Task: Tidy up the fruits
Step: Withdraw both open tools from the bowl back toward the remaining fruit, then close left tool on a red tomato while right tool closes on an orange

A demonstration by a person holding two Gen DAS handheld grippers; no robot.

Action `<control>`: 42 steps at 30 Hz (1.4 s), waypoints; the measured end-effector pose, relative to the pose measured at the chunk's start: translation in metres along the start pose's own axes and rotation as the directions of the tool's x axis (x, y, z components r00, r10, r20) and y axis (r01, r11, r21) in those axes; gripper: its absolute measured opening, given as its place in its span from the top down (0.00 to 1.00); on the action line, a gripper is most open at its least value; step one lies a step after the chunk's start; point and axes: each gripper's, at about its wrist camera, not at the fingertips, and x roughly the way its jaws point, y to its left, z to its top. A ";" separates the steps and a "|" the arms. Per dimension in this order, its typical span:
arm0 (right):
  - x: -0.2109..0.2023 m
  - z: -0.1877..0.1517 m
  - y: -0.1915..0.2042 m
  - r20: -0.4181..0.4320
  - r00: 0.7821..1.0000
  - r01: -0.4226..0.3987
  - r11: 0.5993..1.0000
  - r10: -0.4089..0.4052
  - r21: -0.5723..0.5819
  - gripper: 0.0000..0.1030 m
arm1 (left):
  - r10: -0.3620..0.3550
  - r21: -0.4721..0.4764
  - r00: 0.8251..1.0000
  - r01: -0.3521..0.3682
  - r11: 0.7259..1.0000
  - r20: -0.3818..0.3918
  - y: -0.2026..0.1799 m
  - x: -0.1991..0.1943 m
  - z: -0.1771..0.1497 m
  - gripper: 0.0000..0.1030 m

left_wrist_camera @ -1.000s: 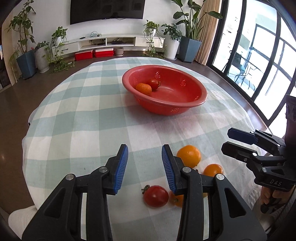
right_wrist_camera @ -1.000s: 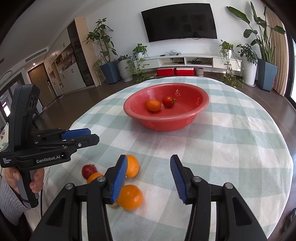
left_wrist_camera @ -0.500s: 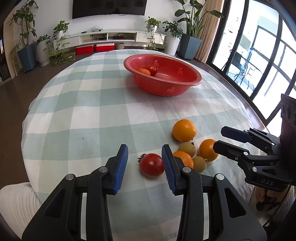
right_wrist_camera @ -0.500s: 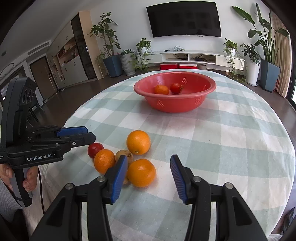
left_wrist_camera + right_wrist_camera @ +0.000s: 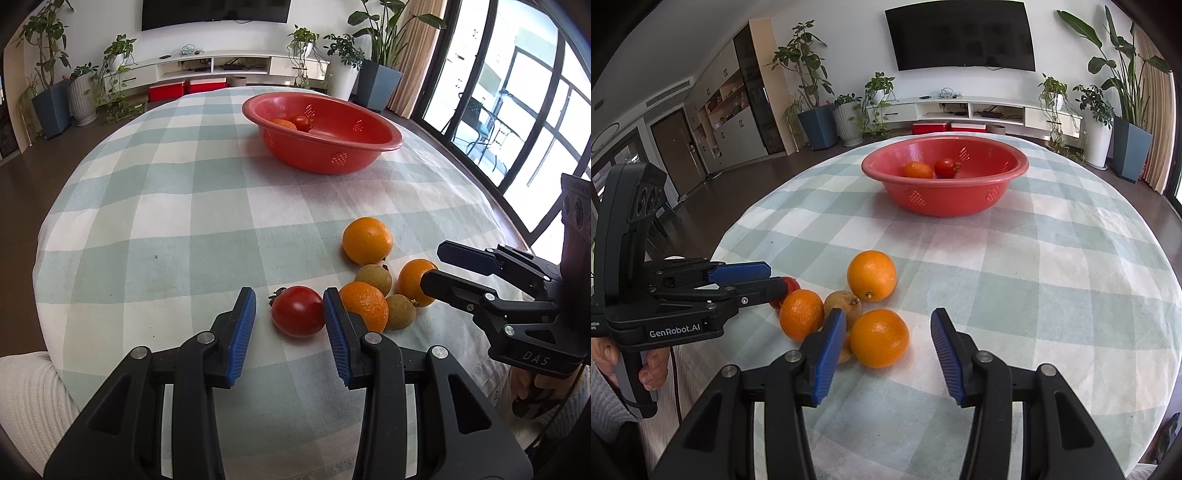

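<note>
Two grippers are at work, both with jaws spread and holding nothing. My left gripper (image 5: pixel 288 317) brackets the round red tomato (image 5: pixel 297 311) at lower centre of its view, and my right gripper (image 5: pixel 888 341) frames the nearest round orange (image 5: pixel 879 338) at lower centre of its own. I judge the grasp is next: I centre each fruit between the blue pads, close gently so the tomato isn't bruised, avoid nudging the neighbouring orange (image 5: pixel 364 305), then carry to the red plastic colander bowl (image 5: pixel 332 155) in the upper middle.

A checked cloth-covered table (image 5: pixel 1052 258) carries a red bowl (image 5: pixel 945 199), oranges (image 5: pixel 871 275), a tomato (image 5: pixel 297 311) and small brownish fruits (image 5: pixel 373 277).
</note>
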 end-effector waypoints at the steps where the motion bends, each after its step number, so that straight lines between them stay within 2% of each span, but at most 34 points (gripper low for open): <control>1: 0.000 0.000 0.000 -0.001 1.000 0.000 1.000 0.000 0.001 0.50 | -0.001 0.001 1.000 0.001 1.000 -0.001 0.000 0.001 0.000 0.65; 30: 0.010 -0.003 -0.002 -0.031 1.000 0.004 1.000 -0.003 0.016 0.50 | -0.011 0.003 1.000 0.011 1.000 -0.007 -0.003 0.006 -0.002 0.65; 42: 0.012 -0.003 -0.001 -0.044 0.999 -0.004 1.000 0.005 0.028 0.50 | -0.011 0.004 0.999 0.011 1.000 -0.033 -0.007 0.017 -0.005 0.65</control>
